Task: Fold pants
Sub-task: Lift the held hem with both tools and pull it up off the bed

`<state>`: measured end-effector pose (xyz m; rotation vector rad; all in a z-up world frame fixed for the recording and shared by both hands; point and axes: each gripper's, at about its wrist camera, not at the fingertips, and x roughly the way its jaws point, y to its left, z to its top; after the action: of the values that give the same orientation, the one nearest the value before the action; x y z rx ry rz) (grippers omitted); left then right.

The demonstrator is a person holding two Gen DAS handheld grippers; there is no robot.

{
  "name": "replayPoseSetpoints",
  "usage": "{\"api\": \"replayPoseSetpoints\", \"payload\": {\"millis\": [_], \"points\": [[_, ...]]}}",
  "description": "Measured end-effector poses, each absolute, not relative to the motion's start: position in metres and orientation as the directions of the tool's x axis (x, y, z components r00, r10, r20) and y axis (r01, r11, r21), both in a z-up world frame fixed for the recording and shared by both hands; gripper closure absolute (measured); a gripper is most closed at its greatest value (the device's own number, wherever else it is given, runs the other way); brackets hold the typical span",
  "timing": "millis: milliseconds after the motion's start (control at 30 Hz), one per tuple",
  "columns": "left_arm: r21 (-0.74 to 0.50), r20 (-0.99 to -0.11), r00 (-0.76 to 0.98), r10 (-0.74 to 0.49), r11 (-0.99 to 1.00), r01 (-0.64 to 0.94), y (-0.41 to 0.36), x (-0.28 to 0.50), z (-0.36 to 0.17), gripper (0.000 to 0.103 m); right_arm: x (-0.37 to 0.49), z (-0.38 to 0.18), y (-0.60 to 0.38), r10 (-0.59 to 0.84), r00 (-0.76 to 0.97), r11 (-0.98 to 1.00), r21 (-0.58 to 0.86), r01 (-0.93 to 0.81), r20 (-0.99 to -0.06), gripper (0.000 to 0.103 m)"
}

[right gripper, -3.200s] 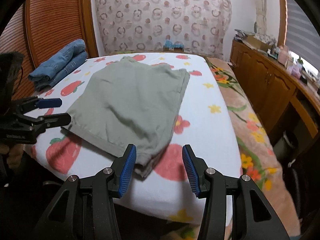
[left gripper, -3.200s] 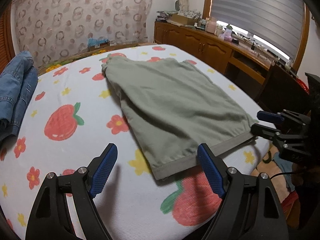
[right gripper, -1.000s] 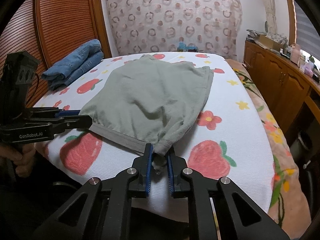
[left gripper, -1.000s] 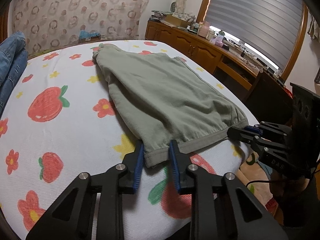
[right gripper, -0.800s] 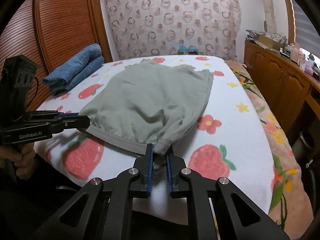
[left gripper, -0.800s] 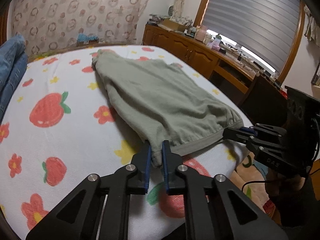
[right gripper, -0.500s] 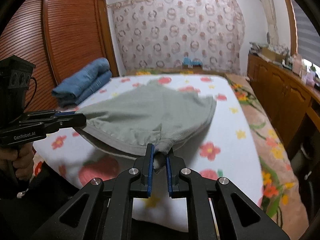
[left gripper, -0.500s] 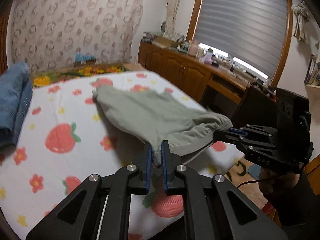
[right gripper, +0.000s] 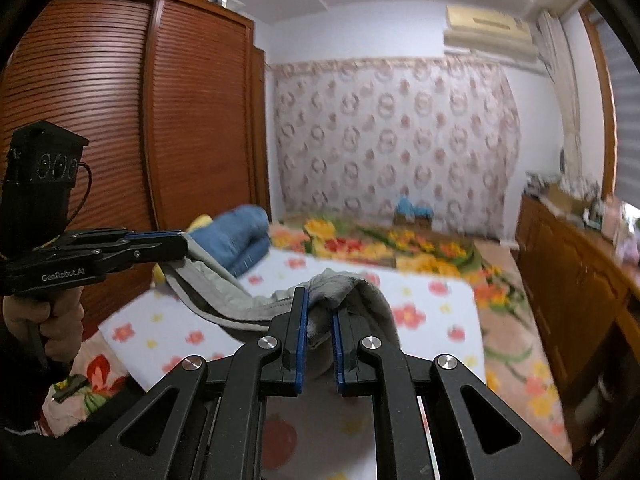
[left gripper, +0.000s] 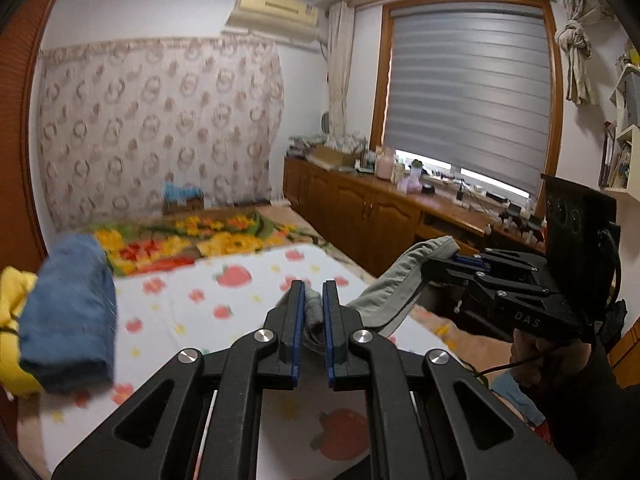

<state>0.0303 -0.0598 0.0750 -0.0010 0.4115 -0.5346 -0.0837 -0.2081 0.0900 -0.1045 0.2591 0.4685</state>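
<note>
My left claw (left gripper: 311,312) is pinched tight on one corner of the green pants (left gripper: 394,292). My right claw (right gripper: 319,320) is pinched tight on the other corner. The pants' waistband (right gripper: 224,300) hangs like a soft rope between my two claws, up in the air above the strawberry bed sheet (left gripper: 240,300). From my left claw, the pants run off toward 2 o'clock. From my right claw, they run toward 10 o'clock. Folded blue jeans (left gripper: 68,316) sit on the bed at 9 o'clock from my left claw.
</note>
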Motion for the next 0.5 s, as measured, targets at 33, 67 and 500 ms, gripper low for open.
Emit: {"api": "replayPoseSetpoints", "payload": {"millis": [33,67,500], "points": [[-0.097,-0.368,0.790,-0.490,0.866,0.491,-0.057,0.028,0.082,0.093,-0.086,0.096,-0.206,0.431,0.863,0.888,-0.050,-0.458,-0.263,0.093],[-0.092,-0.357,0.798,-0.486,0.868,0.487,-0.054,0.026,0.087,0.093,-0.087,0.100,-0.204,0.429,0.866,0.888,-0.056,-0.456,-0.256,0.093],[-0.068,-0.334,0.863,-0.378,0.923,0.378,-0.021,0.101,0.097,0.094,-0.012,0.110,-0.187,0.426,0.866,0.874,-0.128,-0.469,-0.263,0.093]]}}
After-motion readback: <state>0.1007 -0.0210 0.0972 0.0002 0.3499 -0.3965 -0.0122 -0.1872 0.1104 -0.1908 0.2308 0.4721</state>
